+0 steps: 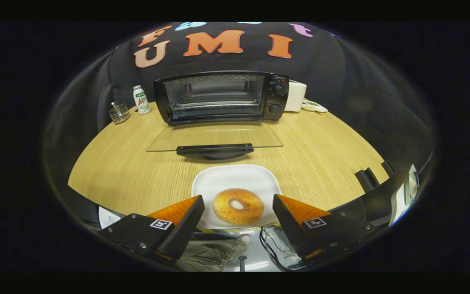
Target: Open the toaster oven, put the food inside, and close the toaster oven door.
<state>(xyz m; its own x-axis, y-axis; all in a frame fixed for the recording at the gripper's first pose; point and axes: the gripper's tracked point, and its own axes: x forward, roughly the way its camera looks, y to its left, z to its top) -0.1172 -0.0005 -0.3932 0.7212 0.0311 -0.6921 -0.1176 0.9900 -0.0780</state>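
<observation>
Straddling the round, golden-brown bagel (pixel 238 206) in the lower centre of the frame, the gripper (pixel 238 209) stands open, one finger on each side and, as far as the fisheye lets me judge, neither touching it. The bagel lies flat on the square white plate (pixel 222 177) at the near edge of the pale wooden table (pixel 116 163). Straight ahead, in the upper centre, sits the black toaster oven (pixel 221 97), its glass door (pixel 214 139) already dropped flat toward the plate.

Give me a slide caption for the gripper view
Open gripper straddles bagel on plate; oven door down.
</observation>
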